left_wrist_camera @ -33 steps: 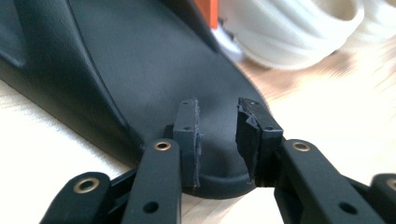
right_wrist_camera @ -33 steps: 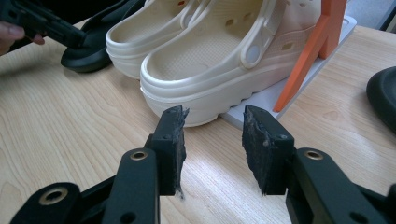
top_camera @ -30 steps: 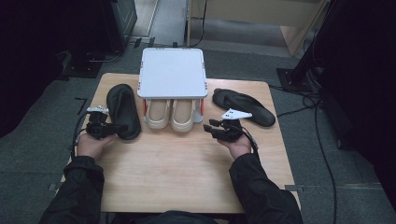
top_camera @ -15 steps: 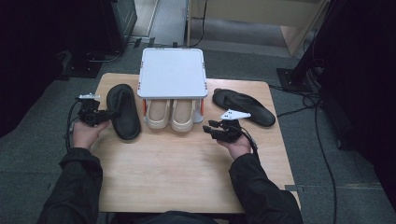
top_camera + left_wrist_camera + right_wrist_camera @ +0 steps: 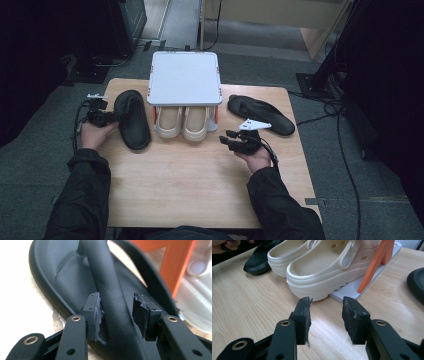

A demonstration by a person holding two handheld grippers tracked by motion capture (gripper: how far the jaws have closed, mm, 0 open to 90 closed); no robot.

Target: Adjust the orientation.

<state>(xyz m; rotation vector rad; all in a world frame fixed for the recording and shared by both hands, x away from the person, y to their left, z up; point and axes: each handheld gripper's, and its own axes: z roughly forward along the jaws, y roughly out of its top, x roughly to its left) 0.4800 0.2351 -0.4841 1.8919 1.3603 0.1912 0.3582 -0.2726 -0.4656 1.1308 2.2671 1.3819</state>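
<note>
Between spread jaws, black sandal (image 5: 75, 277) strap looks smooth, matte.

- You're looking at a pale wood-grain table (image 5: 200, 185).
- You're seeing two cream clogs (image 5: 329, 267) sitting under a light grey rack top (image 5: 185, 78) with orange legs (image 5: 375, 265).
- You're facing two black sandals (image 5: 131, 117), (image 5: 260, 114).
- You're holding black grippers (image 5: 117, 312), (image 5: 325, 315) with brass-coloured rivets.
- You're wearing dark sleeves (image 5: 80, 200).
</note>
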